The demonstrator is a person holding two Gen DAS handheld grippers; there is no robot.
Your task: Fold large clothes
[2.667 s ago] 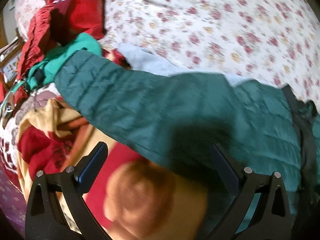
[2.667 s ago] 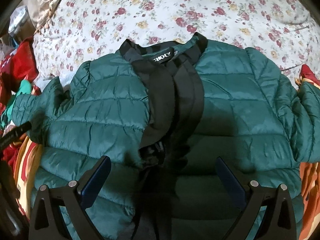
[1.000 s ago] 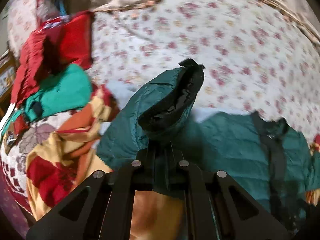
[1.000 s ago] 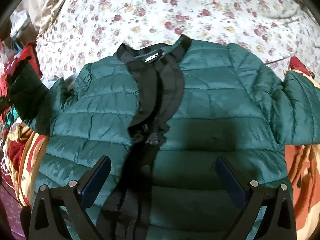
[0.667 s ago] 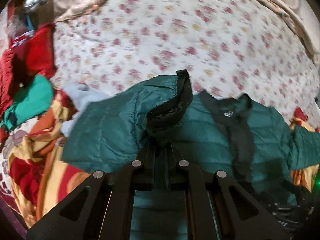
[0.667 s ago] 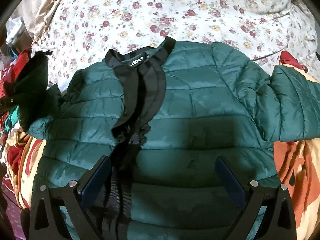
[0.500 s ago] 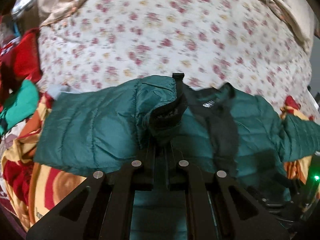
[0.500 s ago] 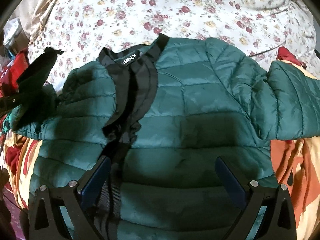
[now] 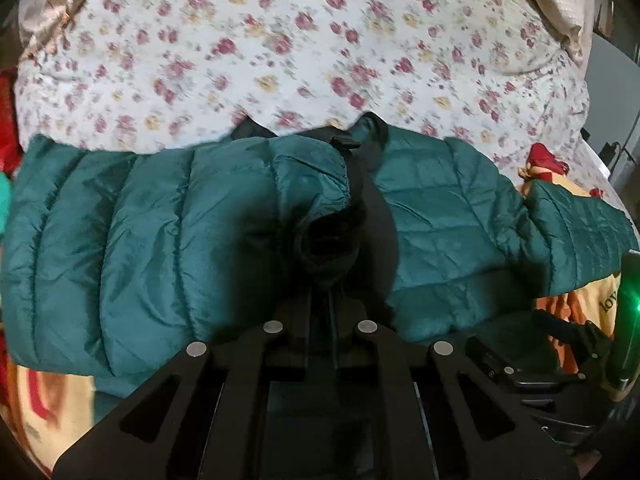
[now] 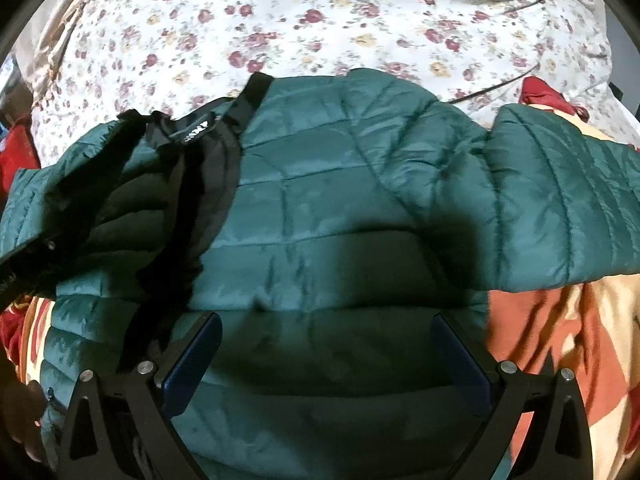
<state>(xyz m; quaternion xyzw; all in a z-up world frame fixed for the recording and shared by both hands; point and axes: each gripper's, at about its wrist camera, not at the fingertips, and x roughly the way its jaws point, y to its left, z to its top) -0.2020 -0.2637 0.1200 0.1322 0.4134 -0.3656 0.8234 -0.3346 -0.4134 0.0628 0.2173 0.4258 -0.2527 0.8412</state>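
A dark green quilted puffer jacket point(image 10: 340, 200) with a black collar and zipper band point(image 10: 204, 168) lies front up on the bed. My left gripper point(image 9: 320, 292) is shut on the cuff of the jacket's left sleeve point(image 9: 160, 232), which is carried across the chest. The sleeve also shows in the right wrist view point(image 10: 80, 184). The other sleeve point(image 10: 560, 200) lies stretched out to the right. My right gripper point(image 10: 326, 344) is open and empty above the jacket's lower body.
A white floral bedspread point(image 10: 320, 20) covers the bed behind the jacket. An orange, red and cream blanket point(image 10: 560, 352) lies under the jacket at right and left. Red clothing point(image 10: 16, 148) sits at the left edge. The right gripper's body point(image 9: 560, 360) shows in the left wrist view.
My left gripper closed on the left sleeve's cuff, lifted it and carried it right, over the jacket's chest. My right gripper stayed open and shifted slightly right.
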